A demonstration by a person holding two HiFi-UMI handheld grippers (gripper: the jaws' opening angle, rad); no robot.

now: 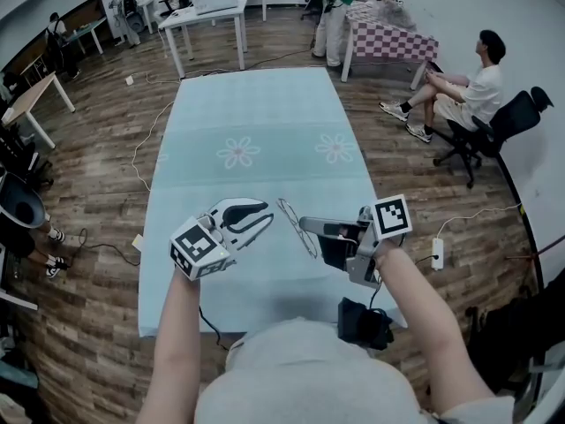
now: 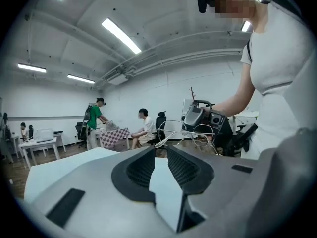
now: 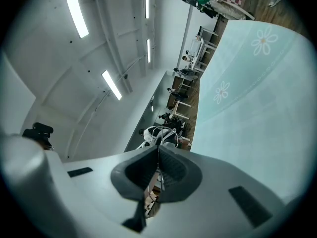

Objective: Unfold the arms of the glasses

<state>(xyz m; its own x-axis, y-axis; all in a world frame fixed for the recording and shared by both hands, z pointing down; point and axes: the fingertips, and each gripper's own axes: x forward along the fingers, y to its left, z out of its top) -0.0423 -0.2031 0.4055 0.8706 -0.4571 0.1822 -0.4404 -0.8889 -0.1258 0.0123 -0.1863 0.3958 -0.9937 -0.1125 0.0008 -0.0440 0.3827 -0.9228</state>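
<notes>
Thin wire-framed glasses (image 1: 288,213) hang in the air over the near part of the light blue table (image 1: 256,104). My right gripper (image 1: 308,229) is shut on their frame from the right. Its own view shows the jaws (image 3: 158,151) closed together on a thin wire of the glasses (image 3: 160,140). My left gripper (image 1: 265,215) sits just left of the glasses, open, nothing between its pads. In the left gripper view the jaws (image 2: 161,153) stand apart, and the glasses (image 2: 188,132) float just beyond them, held by the right gripper (image 2: 201,116).
The table cloth has flower prints (image 1: 238,153). A black object (image 1: 363,321) sits at the table's near right corner. A person sits on a chair (image 1: 494,122) at the right, beside a checkered table (image 1: 388,39). White tables (image 1: 210,14) stand at the back.
</notes>
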